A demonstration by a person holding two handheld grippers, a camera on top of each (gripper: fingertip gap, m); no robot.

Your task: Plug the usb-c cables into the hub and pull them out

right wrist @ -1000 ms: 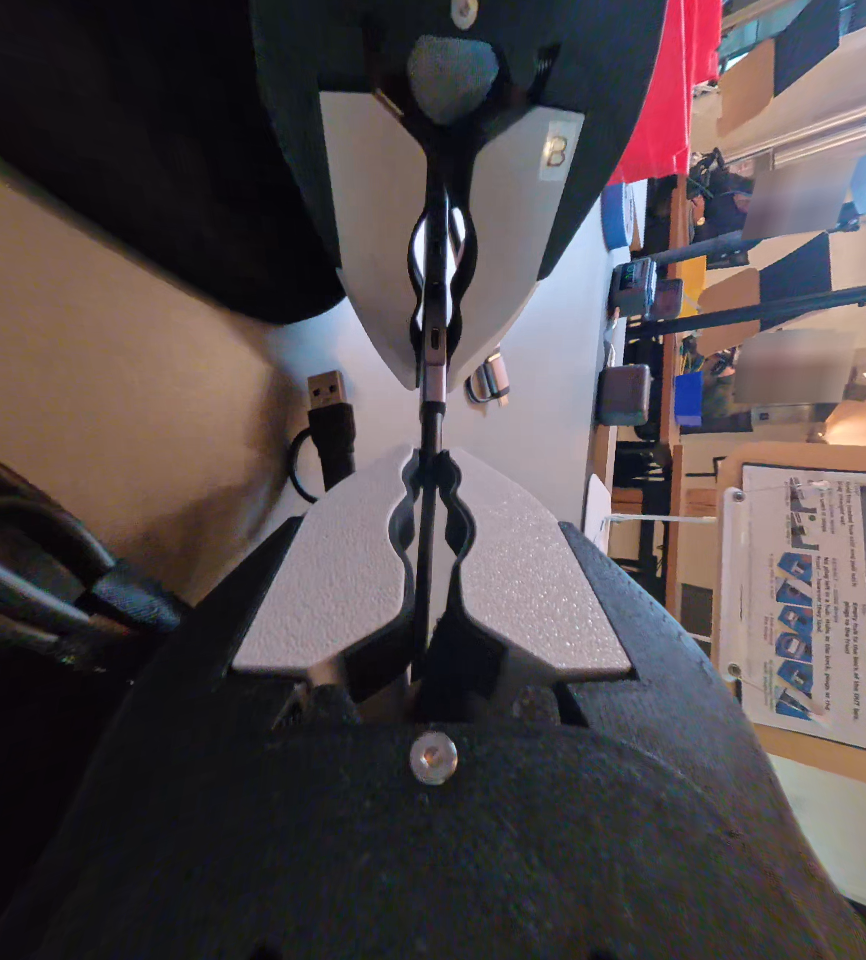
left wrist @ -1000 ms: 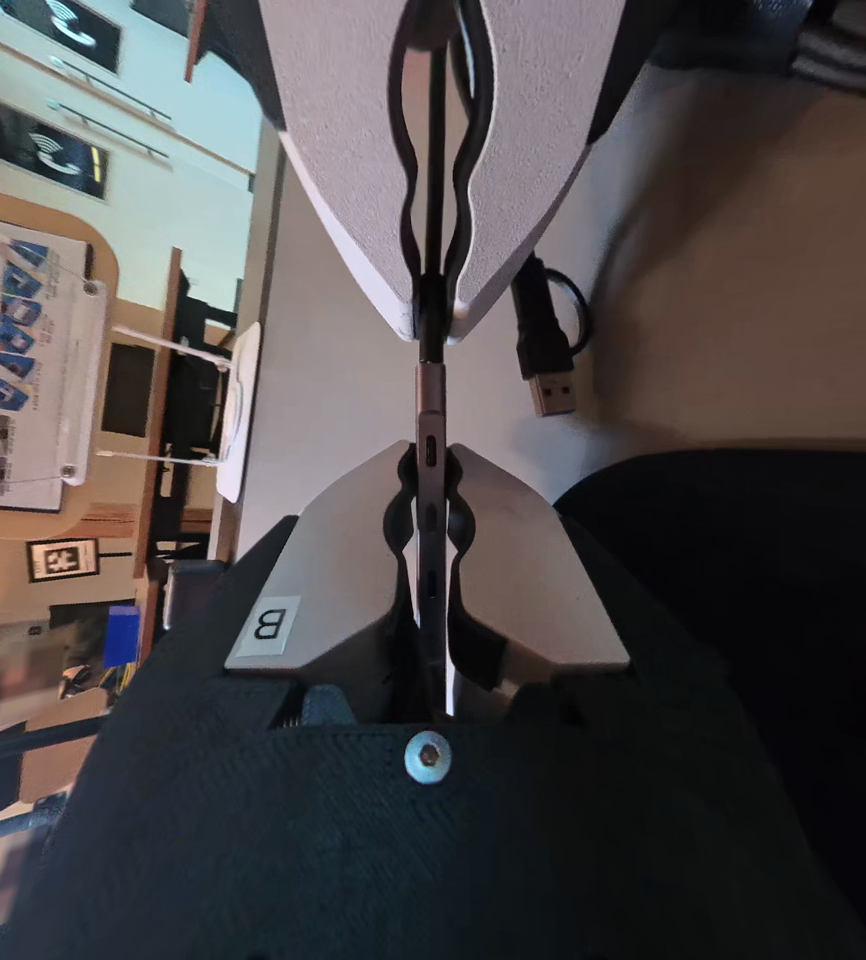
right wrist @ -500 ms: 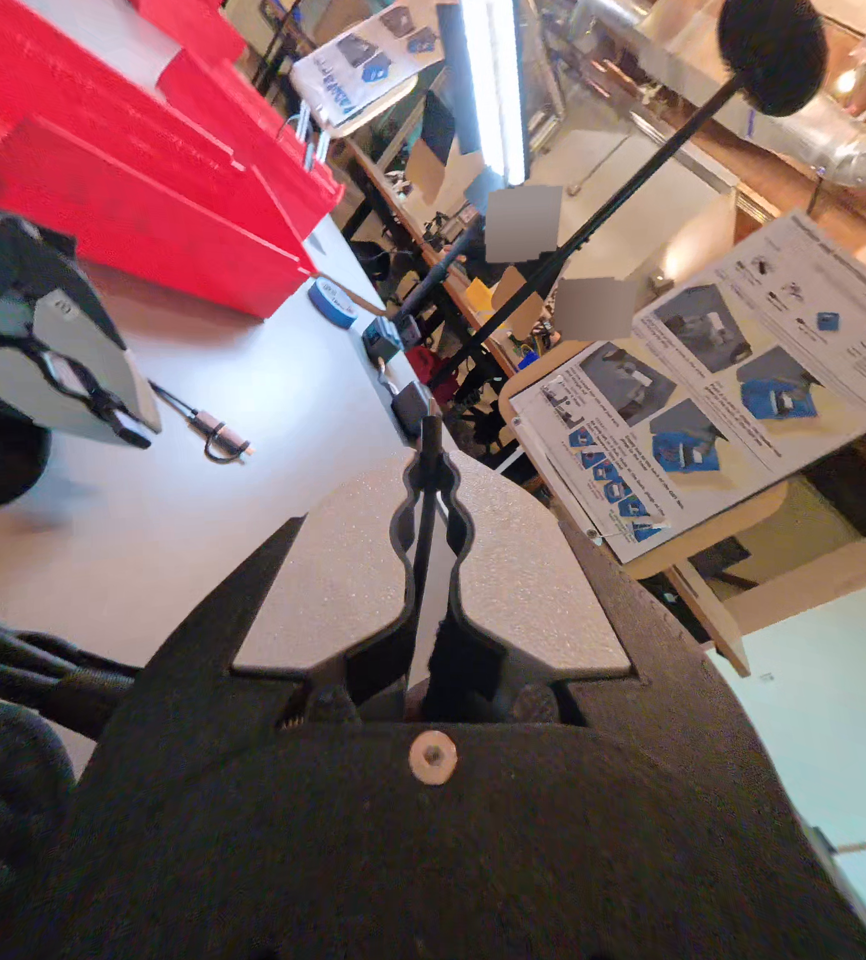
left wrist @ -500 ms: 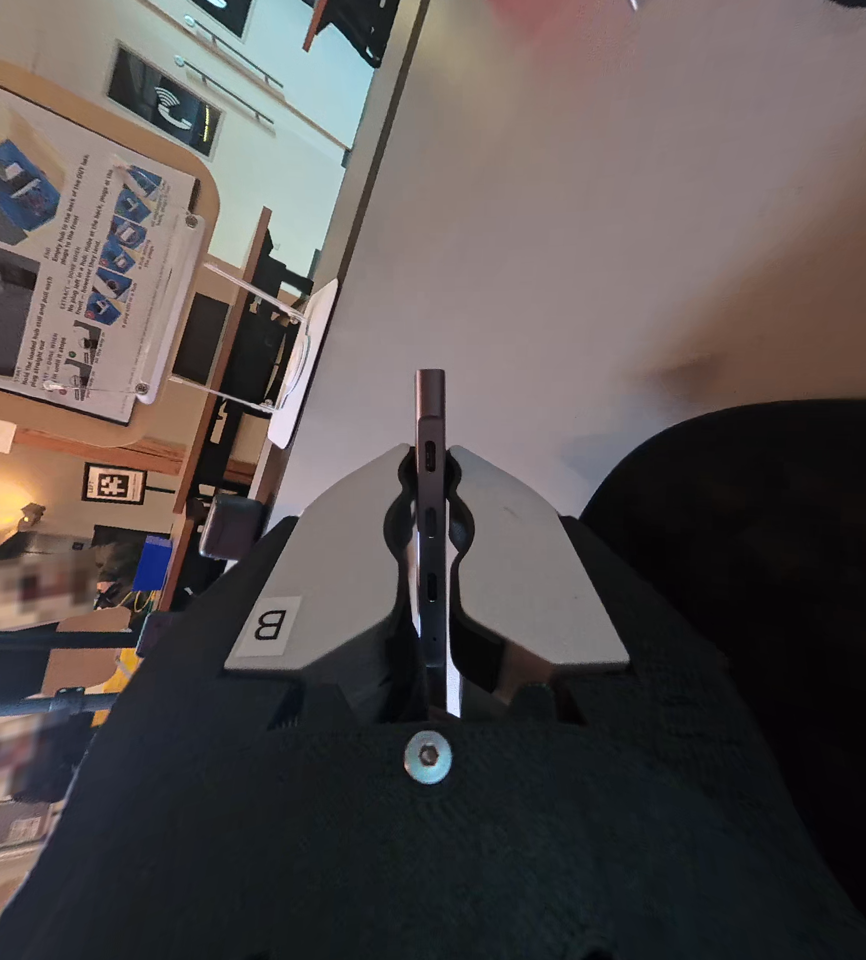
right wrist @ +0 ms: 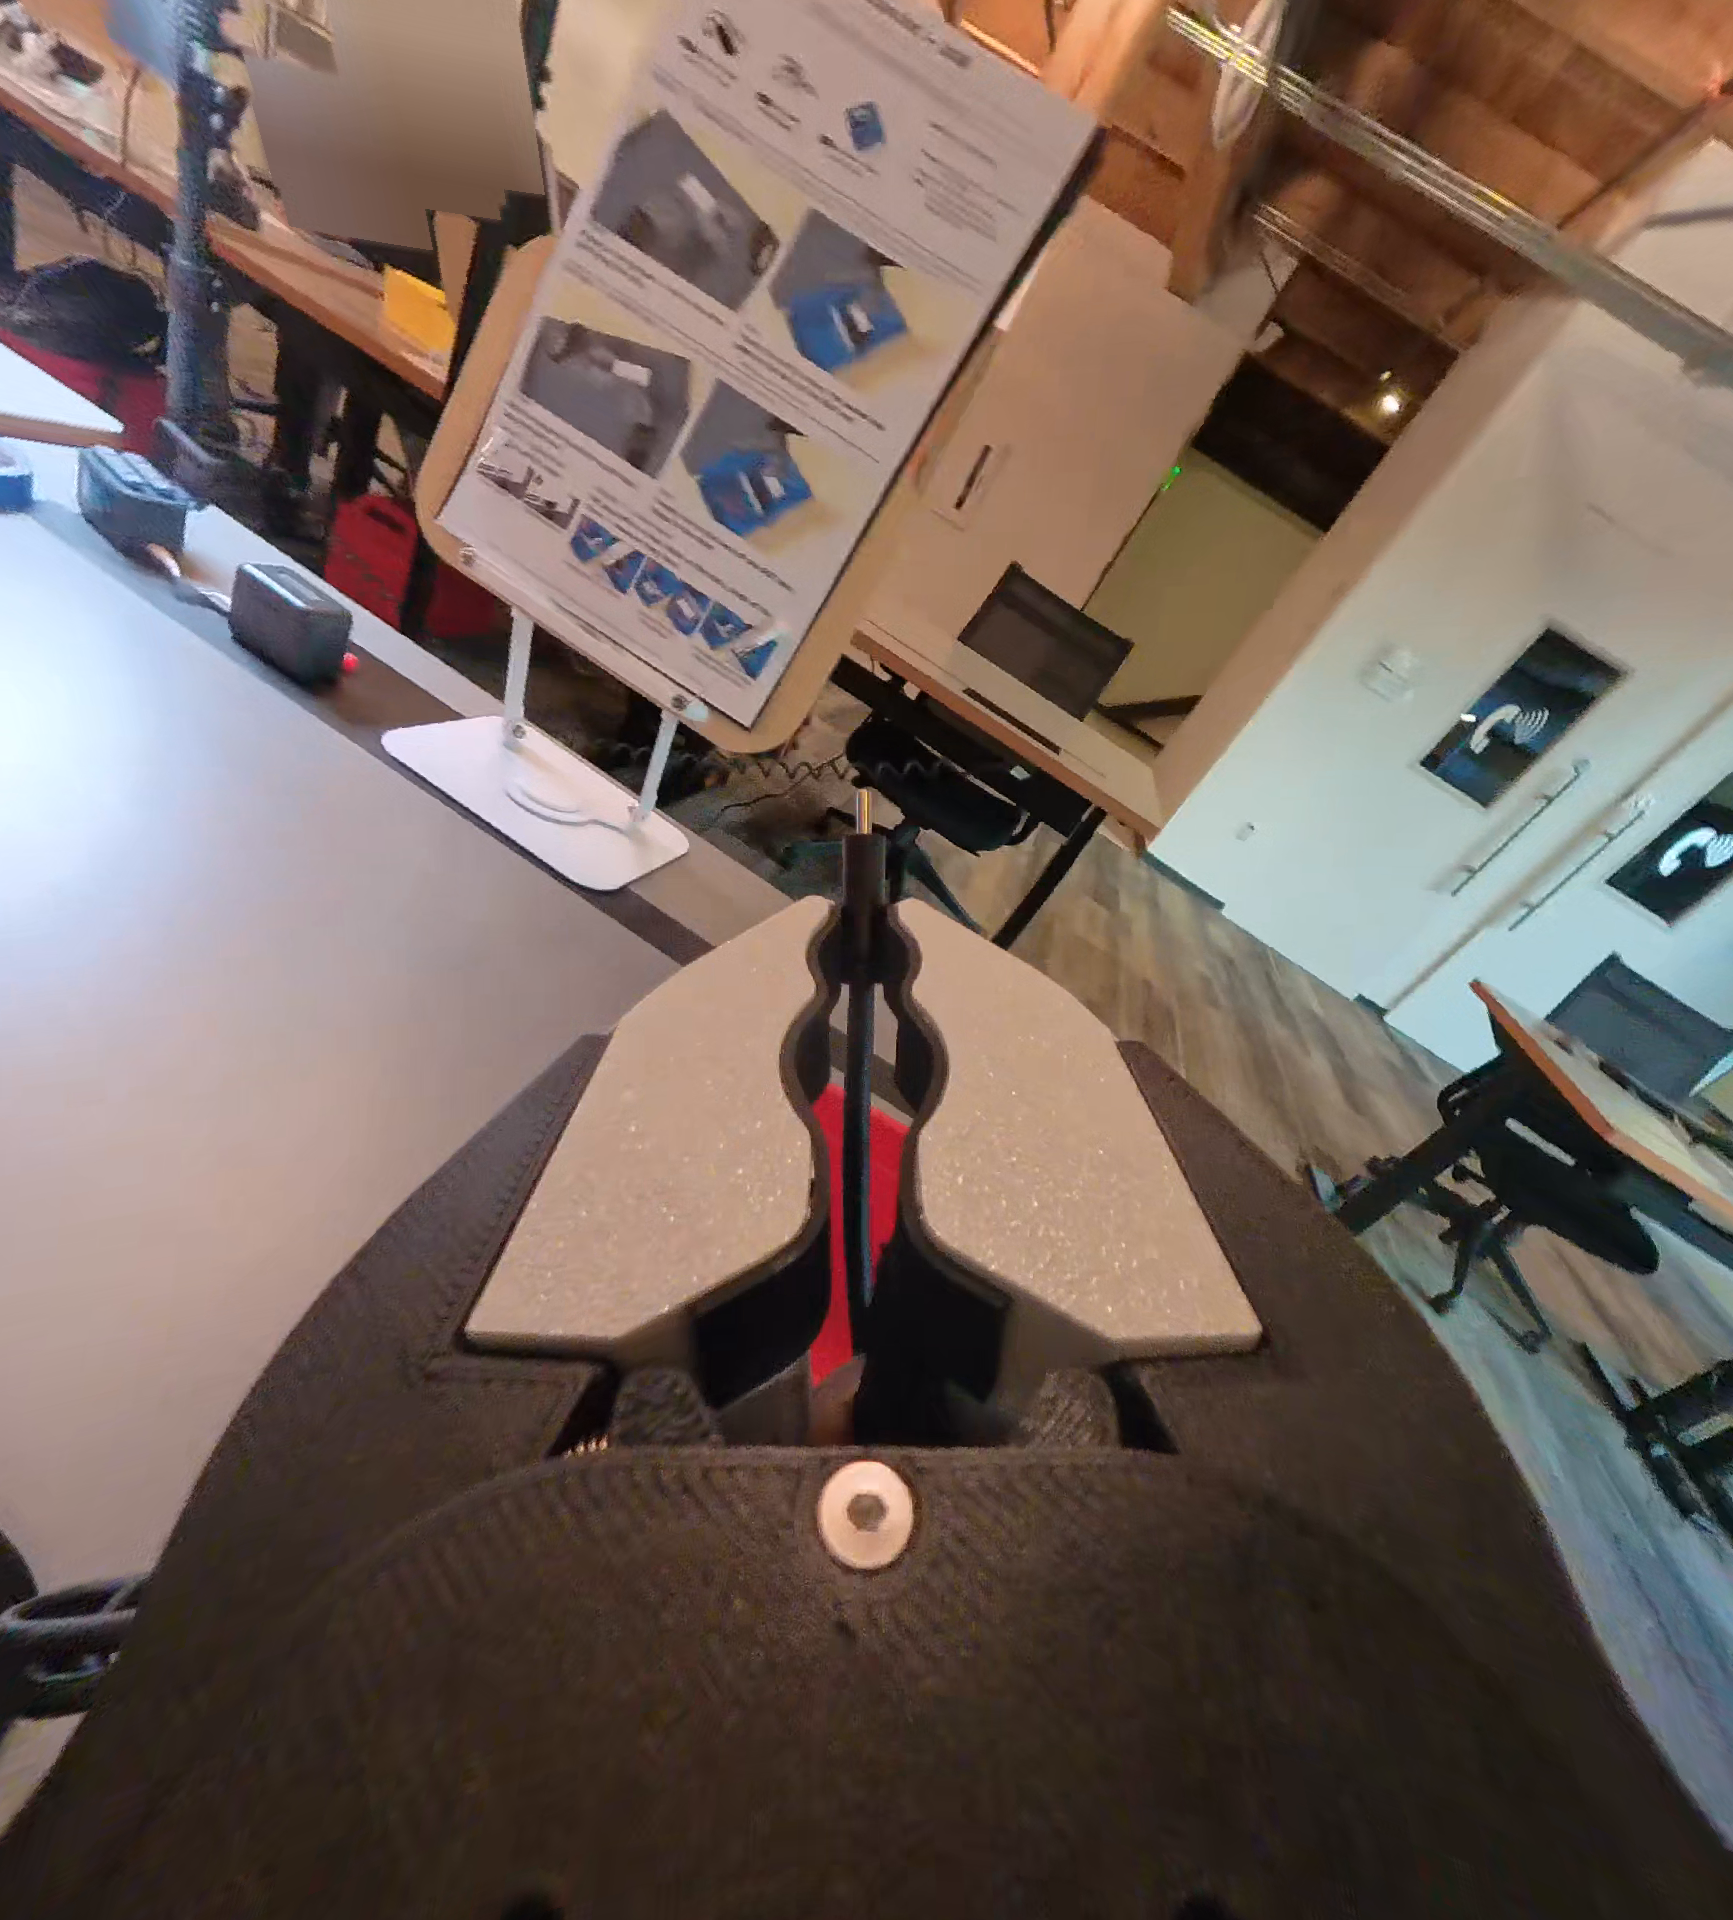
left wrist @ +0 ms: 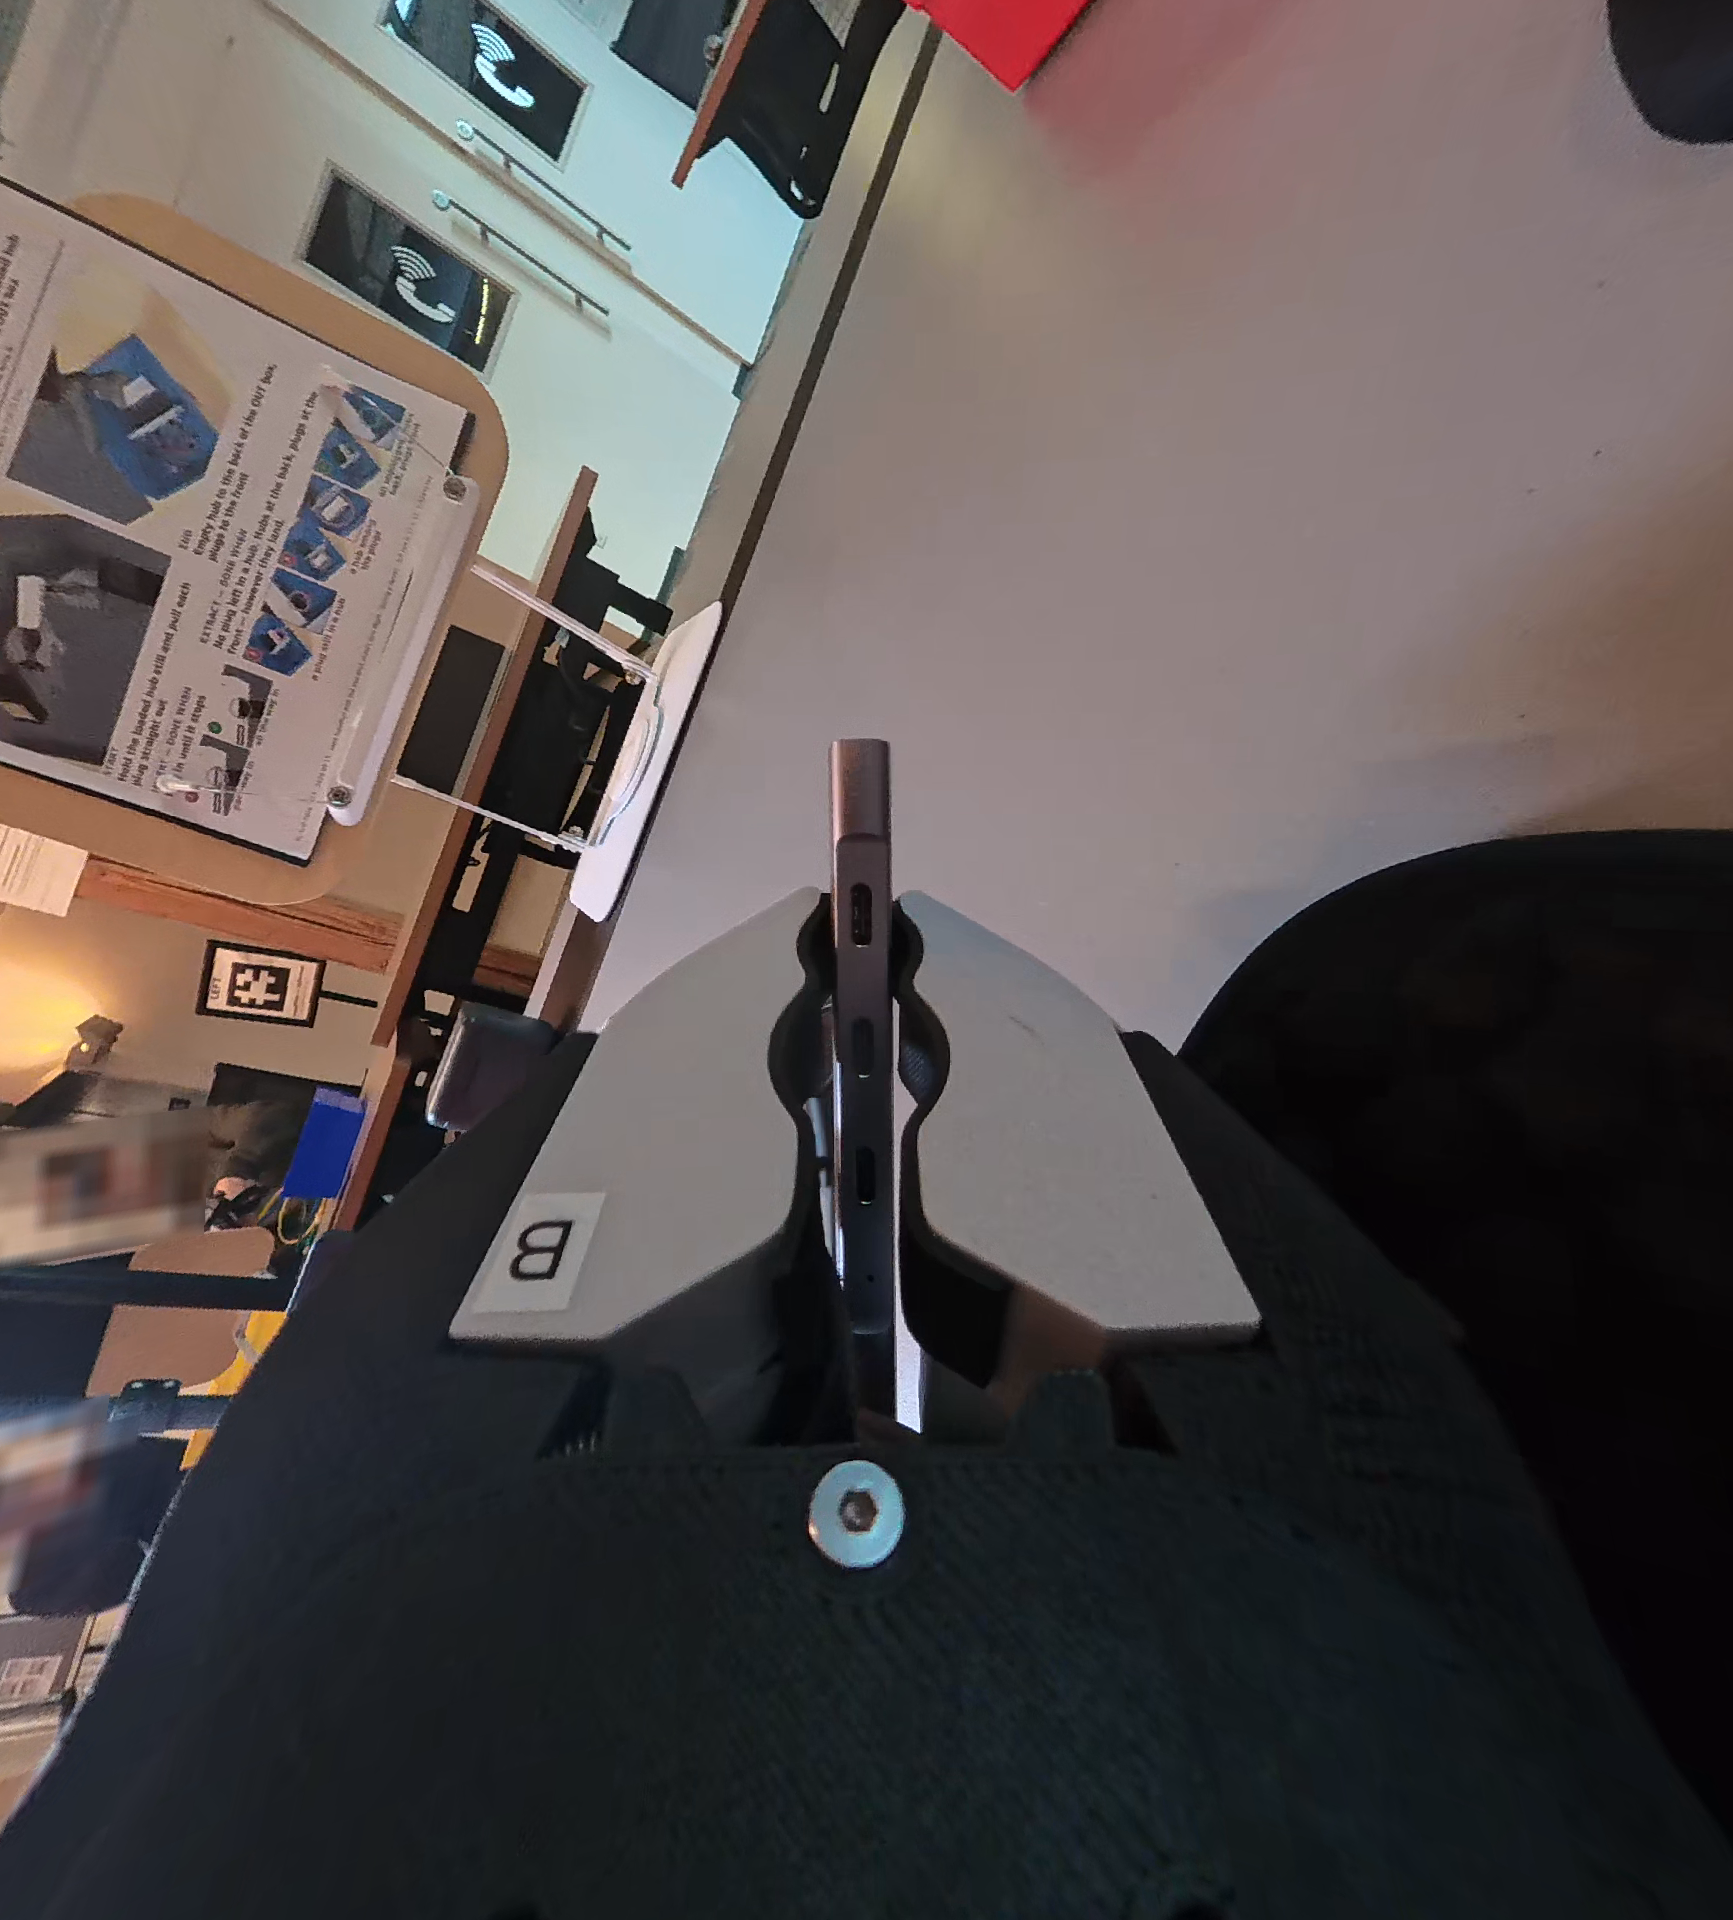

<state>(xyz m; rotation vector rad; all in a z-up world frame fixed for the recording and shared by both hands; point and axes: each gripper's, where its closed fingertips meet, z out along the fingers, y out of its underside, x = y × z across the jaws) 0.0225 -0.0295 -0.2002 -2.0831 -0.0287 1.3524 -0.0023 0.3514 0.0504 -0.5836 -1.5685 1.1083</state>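
Left gripper (left wrist: 860,914): closed on a slim grey USB-C hub (left wrist: 862,997), held edge-on and upright in the jaws, its tip standing clear above them; three slot ports face the camera, all empty. A white sticker (left wrist: 535,1252) with one printed letter sits on the left finger; not transcribed. Left of it, an instruction sheet on a clear stand (left wrist: 145,582), text and photo panels present, contents withheld; below, a black-and-white fiducial marker (left wrist: 262,984). Grey table (left wrist: 1257,520) beyond. Right gripper (right wrist: 864,920): closed on a black USB-C cable (right wrist: 862,1101), the plug (right wrist: 864,862) poking just past the fingertips, its metal tip bare and pointing off the table edge towards the room; the hub is out of this view, so plug and hub are apart. No brand legible anywhere. Risks, as judgement: the plug is pinched near its neck, so an off-axis approach could pivot it in the jaws or scrape the port rim; the hub, gripped on its thin faces, might slide back under insertion force; the trailing cable could snag.
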